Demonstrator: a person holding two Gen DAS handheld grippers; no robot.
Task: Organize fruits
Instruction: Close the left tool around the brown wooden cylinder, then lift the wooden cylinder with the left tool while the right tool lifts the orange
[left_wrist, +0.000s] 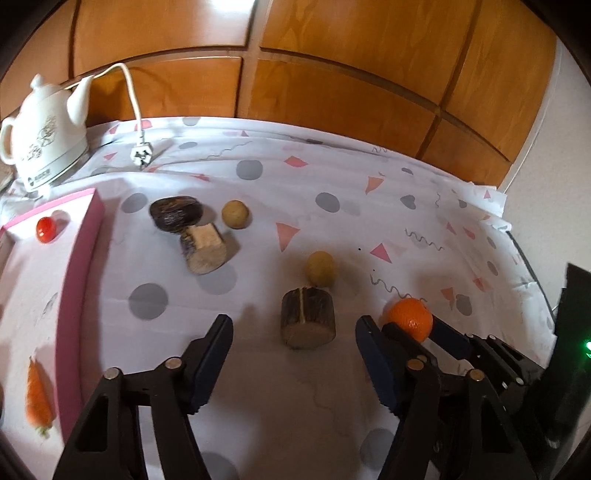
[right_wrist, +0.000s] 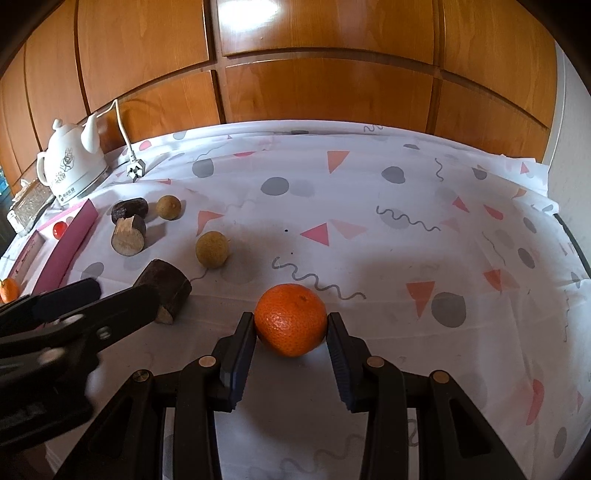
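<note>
Right claw (right_wrist: 291, 328): clamped on orange (right_wrist: 291, 319), resting on tabletop (right_wrist: 406, 206)
Left claw (left_wrist: 294, 338): open, holding nothing, log piece (left_wrist: 308, 317) ahead
Left view only: carrot (left_wrist: 38, 400) in pink tray (left_wrist: 79, 258)
Nearby: kettle (right_wrist: 72, 166)

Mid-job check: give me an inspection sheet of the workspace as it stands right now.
Surface: patterned tablecloth, wrinkled.
Job's things: orange between the right gripper's fingers; two round tan fruits; cherry tomato and carrot in the pink box.
Clutter: three wood log pieces.
Grippers: right gripper closed on the orange; left gripper open, empty.
Cables: white kettle cord, plug loose on cloth.
Surroundings: white kettle, wooden panels.
</note>
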